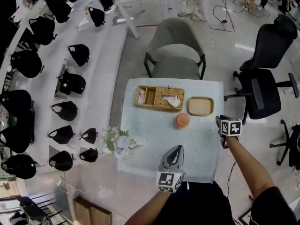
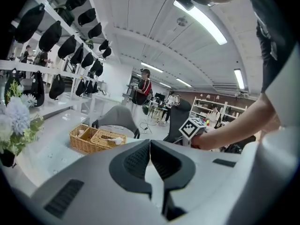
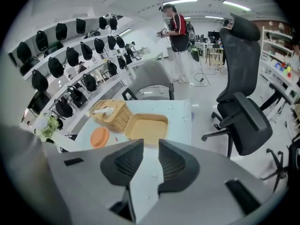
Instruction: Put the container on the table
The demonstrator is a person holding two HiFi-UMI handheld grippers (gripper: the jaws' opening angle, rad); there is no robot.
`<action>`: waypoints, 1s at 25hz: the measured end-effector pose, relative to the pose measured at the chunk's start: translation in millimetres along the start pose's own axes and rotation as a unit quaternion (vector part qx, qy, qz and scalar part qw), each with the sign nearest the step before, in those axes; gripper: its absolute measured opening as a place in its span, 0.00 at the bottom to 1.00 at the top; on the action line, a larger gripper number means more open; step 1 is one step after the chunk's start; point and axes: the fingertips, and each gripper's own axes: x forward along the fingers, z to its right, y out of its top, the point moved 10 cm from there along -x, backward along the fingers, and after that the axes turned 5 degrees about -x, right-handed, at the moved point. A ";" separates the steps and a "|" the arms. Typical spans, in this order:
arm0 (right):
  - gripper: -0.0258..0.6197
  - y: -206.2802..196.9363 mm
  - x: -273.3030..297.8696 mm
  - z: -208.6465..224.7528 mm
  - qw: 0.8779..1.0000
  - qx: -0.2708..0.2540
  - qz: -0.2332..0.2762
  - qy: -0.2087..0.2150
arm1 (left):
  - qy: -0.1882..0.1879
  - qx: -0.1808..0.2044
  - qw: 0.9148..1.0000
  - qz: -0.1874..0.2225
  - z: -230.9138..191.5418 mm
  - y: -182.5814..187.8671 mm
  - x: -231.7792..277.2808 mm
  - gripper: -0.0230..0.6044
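Nearest, over the 6 o'clock edge of the counter, hangs the left tool. Its jaws are pressed together with nothing between them. The right tool is above the 3 o'clock edge, tilted down toward the cloth. Its jaws stand wide apart and empty, and only bare counter shows through the gap.

The near half of the pale blue cloth is open room, with nothing between either tool and the things farther on. A bunch of white and lilac flowers stands at the 9 o'clock edge and leans partly over it.

Just past the middle, toward 1 o'clock, sits a small orange round dish. The tan rectangular container rests flat on the counter beyond it at about 2 o'clock, close to the far right corner. It is apart from both tools and near the dish without touching it. A two-compartment wicker basket lies at 12 o'clock, just beside the container's left side, with white tissue in its right compartment.

A grey chair is pushed up against the far edge. A black office chair crowds the floor at 2 to 3 o'clock. White racks of black hanging goods run along the 9 to 11 o'clock side. A person stands on the floor beyond the grey chair.
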 end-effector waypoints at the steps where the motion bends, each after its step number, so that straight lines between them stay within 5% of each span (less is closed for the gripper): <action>1: 0.19 -3.5 -10.9 -3.9 1.000 0.001 0.000 0.004 | 0.000 0.004 1.000 0.001 3.5 -0.8 -5.0 0.05; 12: 0.12 -67.0 -123.3 -39.8 0.997 -0.004 0.068 0.034 | 0.042 -0.007 0.999 0.027 39.9 -23.4 -63.2 0.05; 19: 0.08 -113.7 -176.6 -61.3 0.993 -0.049 0.108 0.030 | 0.009 -0.025 0.999 0.017 73.9 -35.2 -89.3 0.05; 25: 0.04 -144.8 -210.4 -79.8 0.991 -0.012 0.127 0.033 | -0.008 -0.036 0.999 0.003 77.5 -39.2 -100.3 0.05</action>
